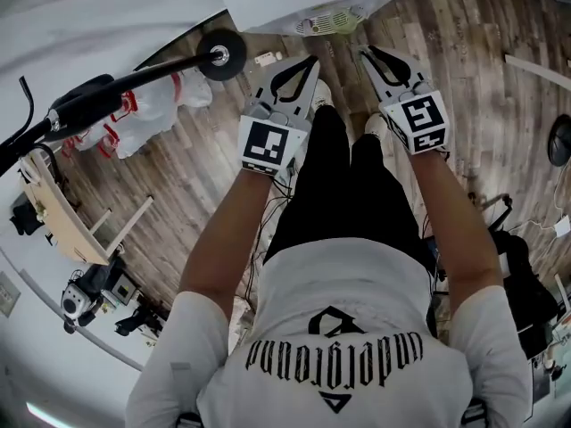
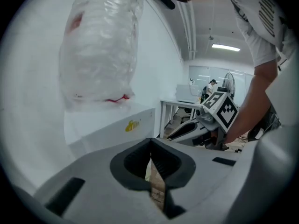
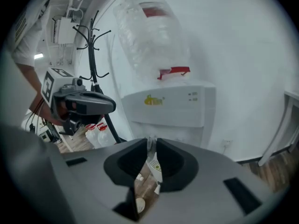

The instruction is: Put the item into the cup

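Left gripper (image 1: 311, 60) pressed shut, right gripper (image 1: 364, 54) parted a crack, empty, both above wood floor (image 1: 464, 43), fan (image 1: 331, 20) close ahead of tips, black pole (image 1: 169, 68) at left

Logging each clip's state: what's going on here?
A person standing on a wood floor holds the left gripper and right gripper out in front, aimed toward a water dispenser topped with an upturned bottle. The left jaws are together and empty. The right jaws stand a slit apart, with nothing clearly gripped. No cup or item is in view.
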Demonstrator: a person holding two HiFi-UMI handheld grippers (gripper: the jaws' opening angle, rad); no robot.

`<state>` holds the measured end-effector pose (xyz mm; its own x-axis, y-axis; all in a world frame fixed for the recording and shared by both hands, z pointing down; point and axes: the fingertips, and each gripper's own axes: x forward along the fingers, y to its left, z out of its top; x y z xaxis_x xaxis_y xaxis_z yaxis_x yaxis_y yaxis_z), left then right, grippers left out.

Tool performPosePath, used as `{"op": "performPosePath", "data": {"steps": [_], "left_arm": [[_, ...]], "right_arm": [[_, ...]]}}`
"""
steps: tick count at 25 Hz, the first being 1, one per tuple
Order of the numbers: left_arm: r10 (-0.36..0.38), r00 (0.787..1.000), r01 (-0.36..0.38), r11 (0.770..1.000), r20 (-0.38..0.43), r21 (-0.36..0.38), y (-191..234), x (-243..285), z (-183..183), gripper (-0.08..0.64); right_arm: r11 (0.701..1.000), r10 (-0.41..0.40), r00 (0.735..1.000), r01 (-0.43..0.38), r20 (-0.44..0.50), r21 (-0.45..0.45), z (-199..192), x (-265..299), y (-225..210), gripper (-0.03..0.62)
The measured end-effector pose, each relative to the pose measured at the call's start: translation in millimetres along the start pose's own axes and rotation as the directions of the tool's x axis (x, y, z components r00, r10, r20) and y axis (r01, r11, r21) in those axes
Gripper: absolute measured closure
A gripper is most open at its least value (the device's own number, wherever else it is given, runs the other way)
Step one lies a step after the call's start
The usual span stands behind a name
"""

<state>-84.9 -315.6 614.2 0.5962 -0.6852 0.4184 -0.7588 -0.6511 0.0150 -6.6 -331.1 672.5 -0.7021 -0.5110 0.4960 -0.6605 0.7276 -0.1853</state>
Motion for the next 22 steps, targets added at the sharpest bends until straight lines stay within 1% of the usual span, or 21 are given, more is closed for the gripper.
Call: {"op": "performPosePath", "data": {"steps": [4,7,10,12,15,18,22], "left_arm": [[-0.005,0.999,0.005,1.000,-0.052,-0.005,5,15,-40,0.552],[-0.002,0.998,0.001,1.000,-0.067,-0.010,5,27,-64,0.552],[-0.007,0.997,0.003,0.999,-0.077,-0.054,3,40,-85,0.552],[-0.008,0.997,0.002,0.997,-0.076,-0.078,1,48,-94,0.552],[-0.001,0.997,-0.007,0.996,-0.082,-0.089,4,58,-106,0.552],[0.012,0.996,-0.020,0.996,-0.092,-0.091,6,59,-118,0.552],[0.021,0.994,-0.034,0.992,-0.106,-0.118,8,57,-128,0.552]], "right_arm": [[0.999,-0.018,1.000,0.018,-0.025,0.033,-27,42,-8,0.522],[0.999,-0.022,0.999,0.024,-0.046,0.047,-44,66,-15,0.522],[0.998,-0.032,0.996,0.036,-0.083,0.047,-72,88,-26,0.520],[0.998,-0.038,0.994,0.043,-0.103,0.041,-87,99,-32,0.520],[0.998,-0.050,0.992,0.053,-0.120,0.025,-101,116,-42,0.518],[0.998,-0.060,0.989,0.063,-0.135,0.019,-112,130,-51,0.518],[0.998,-0.056,0.986,0.059,-0.156,0.020,-123,144,-57,0.515]]}}
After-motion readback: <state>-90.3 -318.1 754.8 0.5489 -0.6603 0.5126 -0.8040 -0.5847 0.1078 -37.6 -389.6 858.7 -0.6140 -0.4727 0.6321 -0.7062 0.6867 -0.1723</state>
